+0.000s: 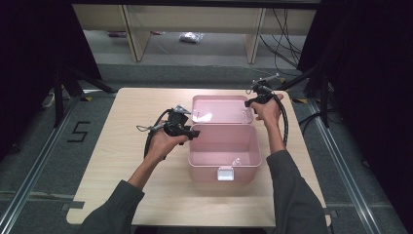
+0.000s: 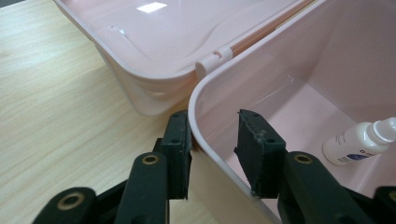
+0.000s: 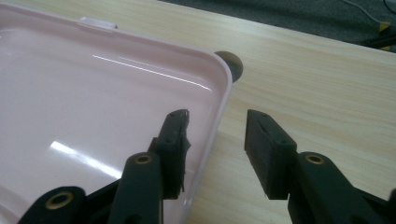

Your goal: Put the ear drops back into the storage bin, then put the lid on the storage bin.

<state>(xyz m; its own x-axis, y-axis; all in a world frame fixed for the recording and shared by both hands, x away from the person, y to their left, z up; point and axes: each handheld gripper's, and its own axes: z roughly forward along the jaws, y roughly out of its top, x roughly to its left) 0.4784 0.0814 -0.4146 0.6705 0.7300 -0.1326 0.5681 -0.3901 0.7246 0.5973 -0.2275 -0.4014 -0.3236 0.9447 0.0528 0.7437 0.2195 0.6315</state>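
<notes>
Two claws straddle the pink box [image 1: 223, 146] at mid-desk: left claw [image 2: 215, 149] around its left wall, one pad touching; right claw [image 3: 217, 149] open astride the flat-lying lid [image 3: 93, 116] edge.

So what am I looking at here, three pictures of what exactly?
One moment, three cameras. From the high view, a person at a wooden table works a hand-held left gripper and right gripper. The other two cameras ride on those grippers. On the table stands an open pink plastic box, its lid folded back, with a small white bottle inside. The left gripper's jaws straddle the box's wall, not visibly clamped. The right gripper's jaws straddle the lid's rim without touching it.
</notes>
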